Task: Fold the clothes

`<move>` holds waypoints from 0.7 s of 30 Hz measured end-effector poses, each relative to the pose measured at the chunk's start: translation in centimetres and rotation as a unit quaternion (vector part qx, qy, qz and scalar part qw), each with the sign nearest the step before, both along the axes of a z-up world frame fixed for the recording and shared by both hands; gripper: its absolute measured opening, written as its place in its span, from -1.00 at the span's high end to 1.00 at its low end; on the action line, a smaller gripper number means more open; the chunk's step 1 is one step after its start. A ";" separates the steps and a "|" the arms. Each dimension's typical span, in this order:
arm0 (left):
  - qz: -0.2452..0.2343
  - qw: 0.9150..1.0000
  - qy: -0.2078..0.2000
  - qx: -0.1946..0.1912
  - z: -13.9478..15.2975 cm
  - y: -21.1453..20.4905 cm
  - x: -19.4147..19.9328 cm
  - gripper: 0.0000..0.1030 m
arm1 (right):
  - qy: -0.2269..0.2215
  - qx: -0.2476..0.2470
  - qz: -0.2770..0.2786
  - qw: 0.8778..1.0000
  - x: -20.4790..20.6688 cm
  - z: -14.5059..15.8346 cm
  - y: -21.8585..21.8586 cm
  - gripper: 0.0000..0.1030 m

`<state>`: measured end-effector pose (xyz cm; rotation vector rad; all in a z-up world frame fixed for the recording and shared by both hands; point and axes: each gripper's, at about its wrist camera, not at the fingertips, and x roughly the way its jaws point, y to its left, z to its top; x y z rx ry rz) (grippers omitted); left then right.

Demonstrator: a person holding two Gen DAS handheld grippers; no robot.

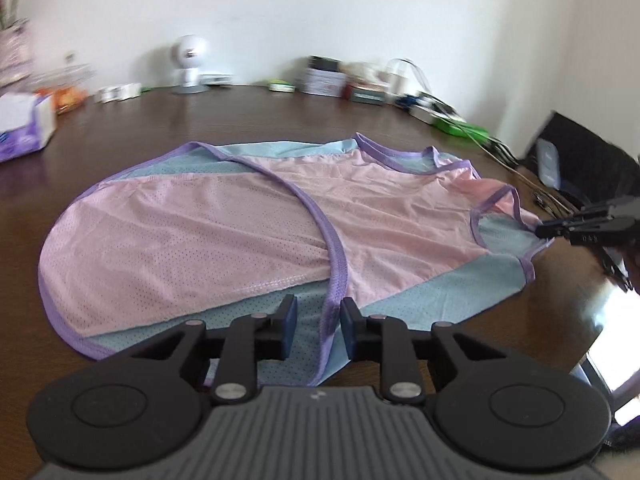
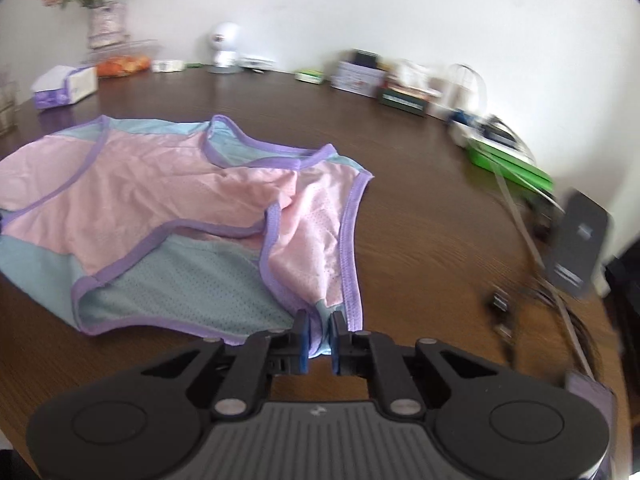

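Two grippers work the near edge of a pink, blue and purple-trimmed mesh tank top (image 1: 256,224) lying partly folded on the dark wooden table (image 1: 280,116): the left gripper (image 1: 318,312) has narrow jaws straddling the purple-bound hem without clearly pressing it, while the right gripper (image 2: 319,334) has nearly shut jaws pinching the shoulder strap end. To fold well, I would close the left firmly on the hem, then lift both ends together and level. Farther off, a tissue box (image 1: 24,128) and clutter line the table's far edge, well apart from the fold.
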<state>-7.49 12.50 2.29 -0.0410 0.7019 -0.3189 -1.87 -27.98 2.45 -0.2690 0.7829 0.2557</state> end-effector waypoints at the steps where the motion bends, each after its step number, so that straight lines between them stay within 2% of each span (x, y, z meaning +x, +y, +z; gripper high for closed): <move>1: -0.014 1.000 0.001 0.002 0.0 -0.7 0.0 0.53 | 0.001 0.000 -0.008 1.000 -0.5 0.0 -0.9 0.81; 4: -0.048 0.999 0.006 -0.007 0.0 -1.2 -0.9 0.39 | -0.004 0.019 -0.005 1.000 -2.6 0.5 -3.0 0.71; 5: -0.059 0.998 0.000 -0.014 0.2 -1.2 -1.3 0.21 | -0.016 0.035 0.011 0.999 -3.6 1.0 -3.3 0.68; 6: -0.071 0.997 -0.007 -0.020 0.4 -1.1 -1.7 0.00 | -0.027 0.055 0.039 0.997 -4.6 1.5 -3.3 0.64; 7: -0.082 0.996 -0.014 -0.026 0.5 -1.0 -2.1 -0.08 | -0.034 0.079 0.077 0.993 -5.5 1.9 -3.2 0.44; 8: -0.092 0.995 -0.018 -0.030 0.6 -1.0 -2.3 -0.14 | -0.037 0.104 0.115 0.987 -6.0 2.0 -2.7 0.21; 10: -0.101 0.995 -0.009 -0.019 0.3 -1.1 -1.8 -0.14 | -0.034 0.138 0.171 0.975 -6.4 2.3 -1.1 0.13; 12: -0.104 0.994 0.000 -0.012 -0.2 -0.8 -1.2 -0.08 | -0.023 0.137 0.215 0.967 -6.0 1.6 0.9 0.13; 15: -0.104 0.994 0.005 -0.023 -0.5 0.3 -0.9 0.14 | -0.006 0.114 0.246 0.963 -5.2 0.1 2.7 0.23; 17: -0.103 0.994 0.008 -0.034 -0.6 1.2 -0.8 0.27 | 0.005 0.116 0.251 0.961 -5.7 -0.6 2.9 0.39; 19: -0.101 0.994 0.007 -0.041 -0.7 1.9 -0.8 0.50 | 0.000 0.122 0.255 0.959 -5.8 -0.7 2.7 0.58; 20: -0.098 0.994 0.006 -0.042 -0.8 2.3 -0.7 0.69 | 0.000 0.125 0.256 0.959 -5.6 -0.8 2.7 0.82; 21: -0.095 0.994 0.007 -0.045 -0.9 2.6 -0.5 0.92 | 0.003 0.129 0.256 0.958 -5.4 -0.8 2.6 0.90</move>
